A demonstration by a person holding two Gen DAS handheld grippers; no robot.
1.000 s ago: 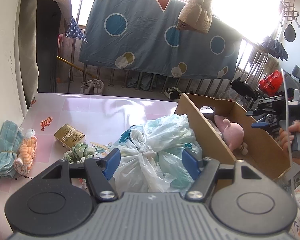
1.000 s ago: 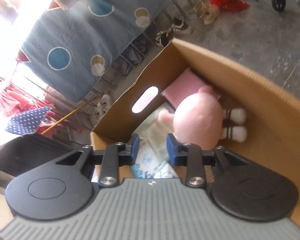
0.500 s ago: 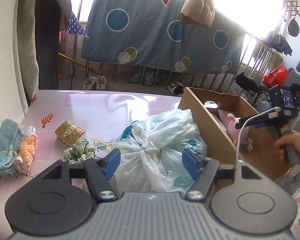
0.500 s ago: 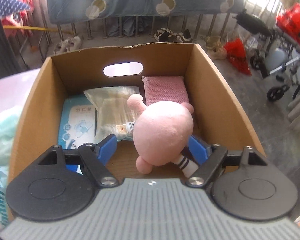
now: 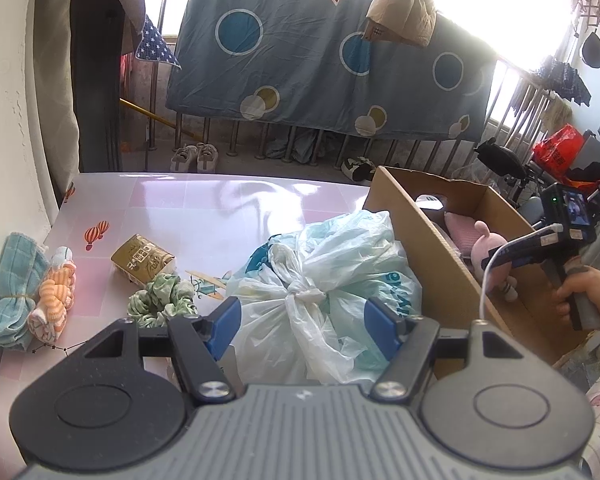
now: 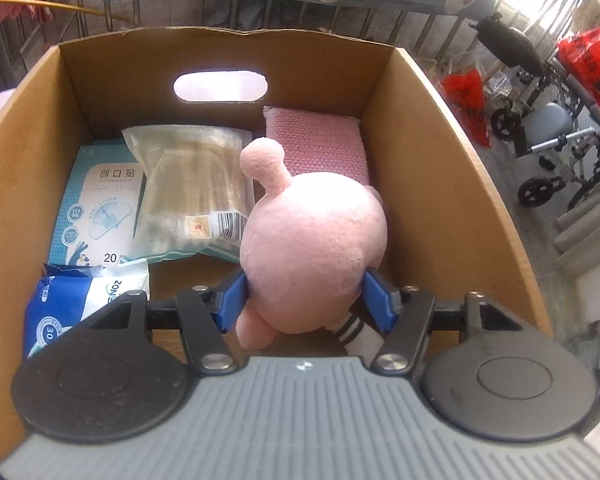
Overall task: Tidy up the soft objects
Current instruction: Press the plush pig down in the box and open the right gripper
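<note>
Pink plush toy (image 6: 314,240) lower centre of frame, inside cardboard box (image 6: 440,152) — light, squashy, grip round body. Right gripper (image 6: 304,300) wide, pads flanking plush, clamped or not unclear. Left gripper (image 5: 302,322) wide, empty — over knotted plastic bag (image 5: 320,280).

The right gripper (image 6: 304,304) covers the lower body of the pink plush toy (image 6: 314,232), and whether its blue pads press the toy or only flank it cannot be told. The toy hides part of the pink knitted pad (image 6: 316,144) and a corner of the clear packet (image 6: 192,196). The blue wipes pack (image 6: 76,300) is partly behind the gripper body. In the left wrist view, the left gripper (image 5: 302,322) covers the bottom of the knotted plastic bag (image 5: 320,280), whose contents cannot be made out. The cardboard box (image 5: 432,264) wall conceals most of what lies inside. The window glare washes out the upper right.
</note>
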